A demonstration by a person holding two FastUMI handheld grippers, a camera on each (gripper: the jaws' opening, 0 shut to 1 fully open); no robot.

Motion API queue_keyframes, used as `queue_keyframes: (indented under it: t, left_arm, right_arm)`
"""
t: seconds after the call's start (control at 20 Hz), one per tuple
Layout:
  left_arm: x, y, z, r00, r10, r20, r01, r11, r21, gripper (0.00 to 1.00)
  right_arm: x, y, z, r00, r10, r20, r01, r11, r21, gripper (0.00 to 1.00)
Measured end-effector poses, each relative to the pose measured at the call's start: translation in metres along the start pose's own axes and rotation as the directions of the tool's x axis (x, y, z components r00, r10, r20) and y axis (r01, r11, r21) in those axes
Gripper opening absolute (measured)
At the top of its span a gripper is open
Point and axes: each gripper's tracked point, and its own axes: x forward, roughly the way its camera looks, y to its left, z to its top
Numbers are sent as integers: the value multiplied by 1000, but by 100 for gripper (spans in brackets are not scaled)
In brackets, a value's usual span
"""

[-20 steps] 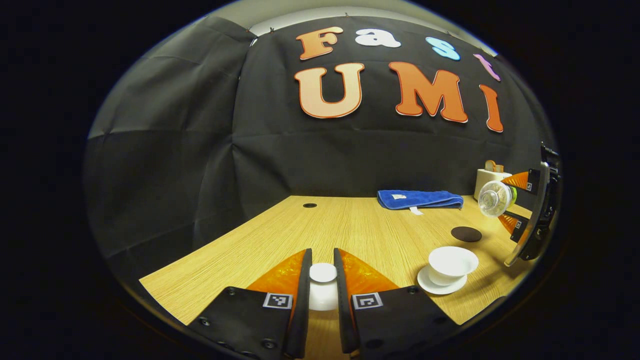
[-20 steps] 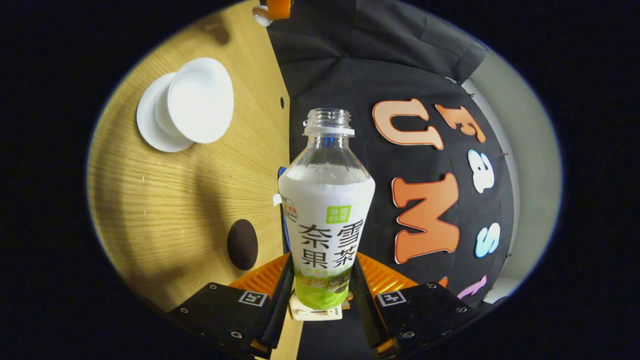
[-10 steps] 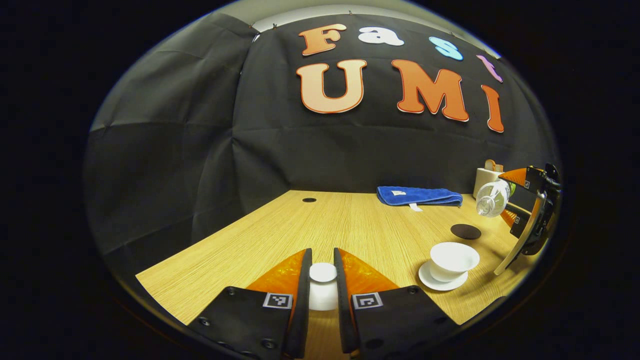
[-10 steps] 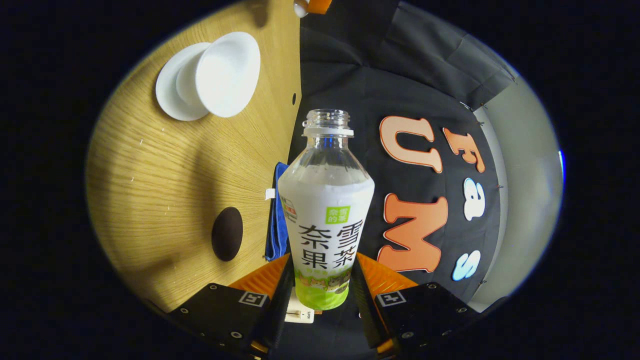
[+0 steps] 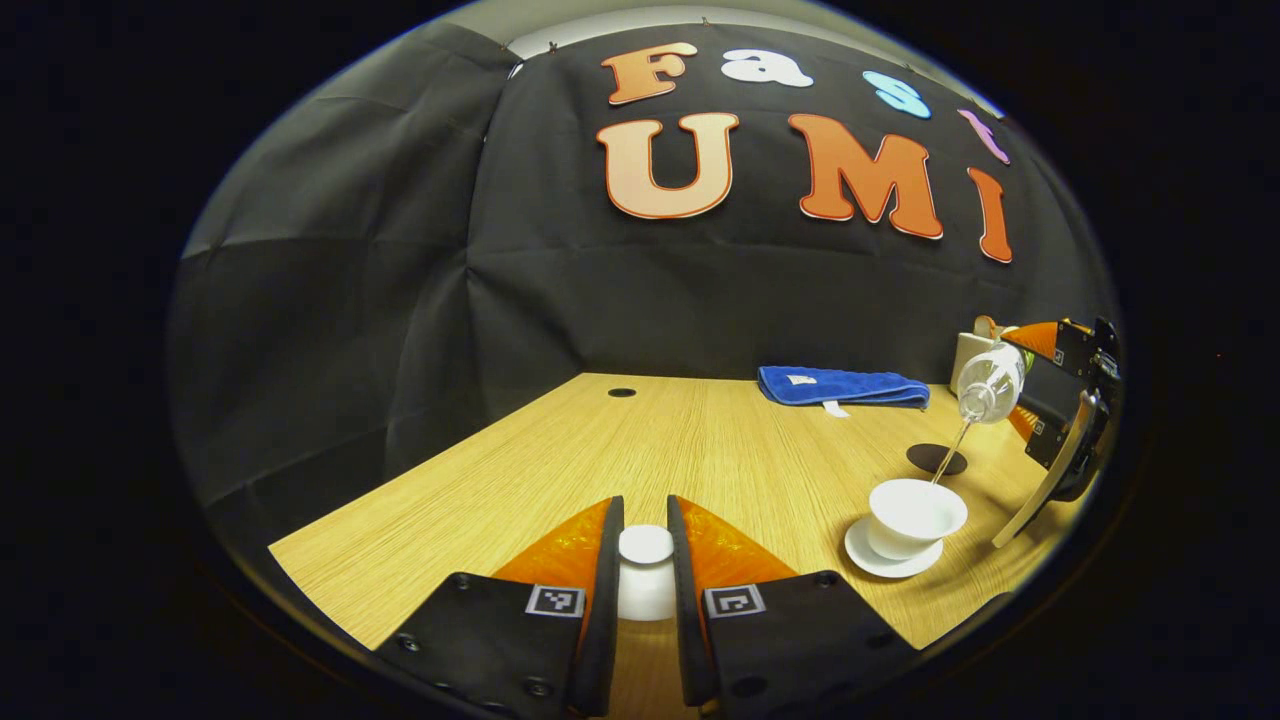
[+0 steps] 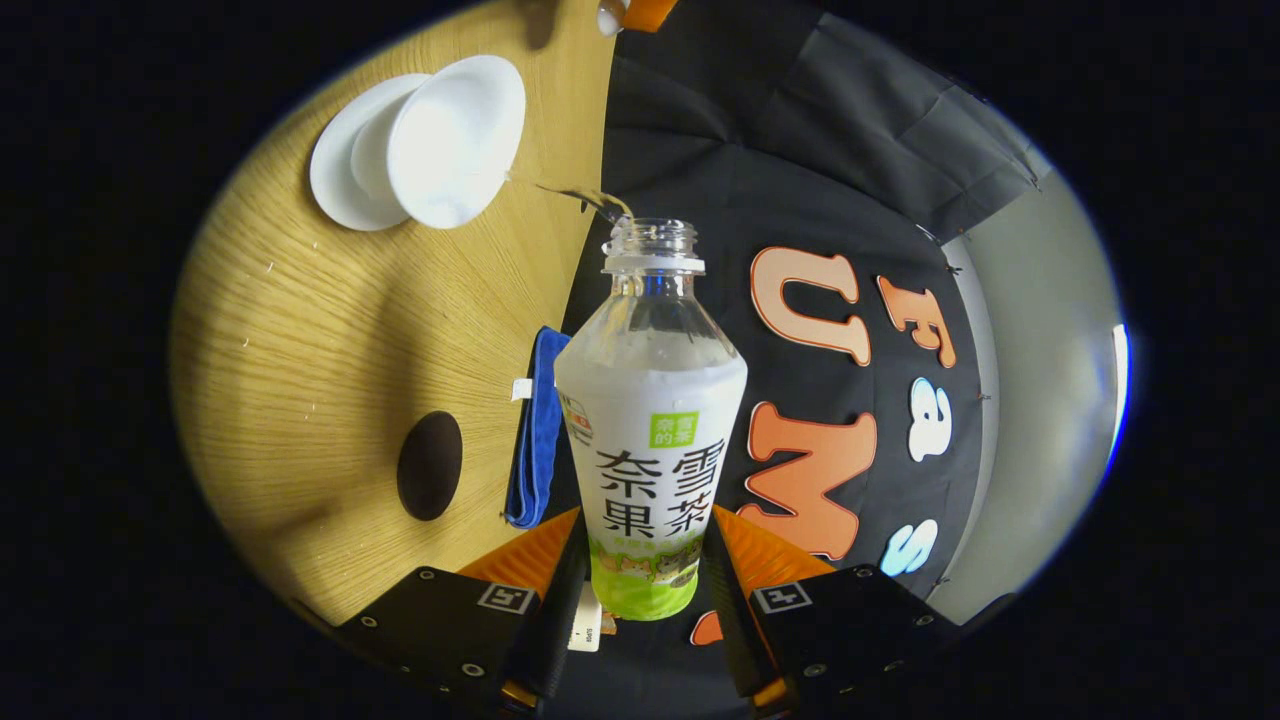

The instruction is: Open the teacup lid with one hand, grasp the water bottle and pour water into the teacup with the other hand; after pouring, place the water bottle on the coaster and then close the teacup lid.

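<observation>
Between right gripper (image 6: 642,580) fingers: bottle (image 6: 650,440) being clamped, tilting, water streaming ahead into cup (image 6: 455,140) | left gripper (image 5: 645,570) gripping lid (image 5: 646,546) | coaster (image 6: 429,465) lying beside bottle

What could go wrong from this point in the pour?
1. The stream from the water bottle lands near the teacup rim, so a small wobble could spill onto the table.
2. The cup is shallow; pouring too long may flood its saucer.
3. The left gripper pinches only the lid knob, so the lid could slip.
</observation>
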Motion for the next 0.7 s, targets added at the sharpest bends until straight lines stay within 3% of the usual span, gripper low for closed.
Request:
queue_keyframes:
  t: [0.05, 0.45, 0.7]
  left_arm:
    - [-1, 0, 1, 1000, 0, 4, 0, 1000, 0, 30]
    - [-1, 0, 0, 1000, 1, 1, -1, 1000, -14, 30]
    - [-2, -1, 1, 1000, 2, 5, -2, 1000, -12, 30]
  right_arm:
    - [1, 0, -1, 1000, -4, 0, 4, 1000, 0, 62]
    - [4, -9, 0, 998, -59, 17, 60, 997, -38, 67]
    - [5, -14, 2, 997, -70, 32, 72, 995, -63, 62]
